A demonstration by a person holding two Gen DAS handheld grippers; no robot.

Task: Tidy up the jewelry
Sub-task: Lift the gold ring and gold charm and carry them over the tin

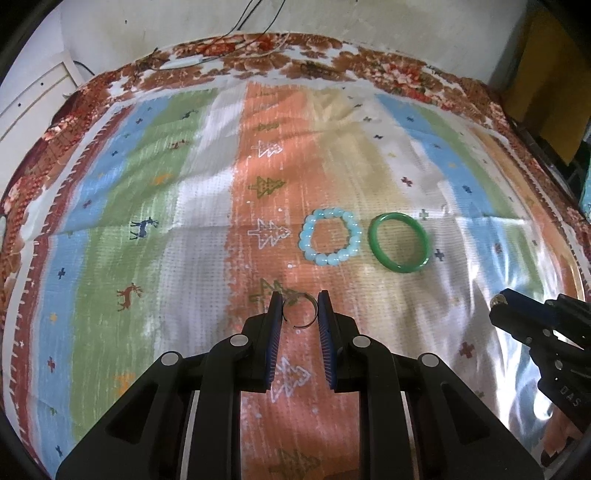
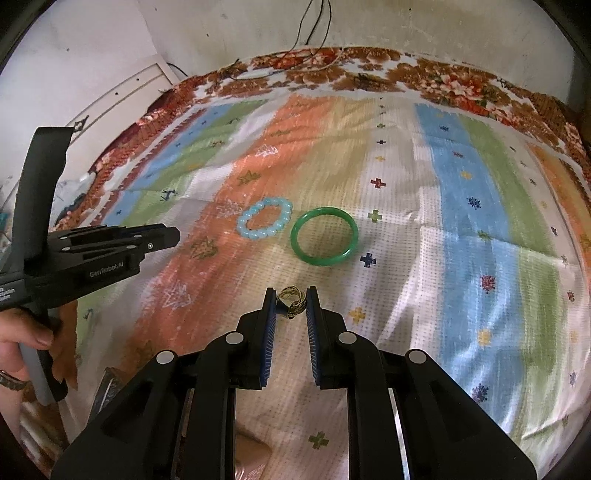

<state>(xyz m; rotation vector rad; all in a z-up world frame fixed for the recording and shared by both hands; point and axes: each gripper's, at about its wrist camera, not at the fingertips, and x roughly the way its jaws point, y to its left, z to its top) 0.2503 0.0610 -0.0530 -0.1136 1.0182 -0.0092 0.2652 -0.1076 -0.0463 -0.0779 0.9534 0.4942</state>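
A striped cloth (image 1: 207, 258) in blue, green, white and orange, printed with small deer, trees and crosses and edged with a red-brown flower border, covers the surface in front of a stained pale wall (image 1: 332, 18), where thin dark cables (image 2: 314, 26) hang down. At the left of the right wrist view a person's hand (image 2: 22, 343) grips the handle of the left gripper (image 1: 299, 310), whose fingers are clamped on a thin silver ring (image 1: 300, 314) with a gap in its band, held above the orange stripe. Beyond it, on the cloth, lies a pale blue beaded bracelet (image 1: 330, 236), and just beside that, to its right, a green bangle (image 1: 400, 243) lies flat; whether the two touch is not clear. Further right, the right gripper (image 2: 291, 302) has its fingers closed on a small gold-coloured ornate ring (image 2: 292, 301), pinched between the blue ribbed pads (image 2: 271, 332) above the cream stripe, nearer the camera than the bangle. In the left wrist view the same gripper enters from the right edge with the gold piece at its tip
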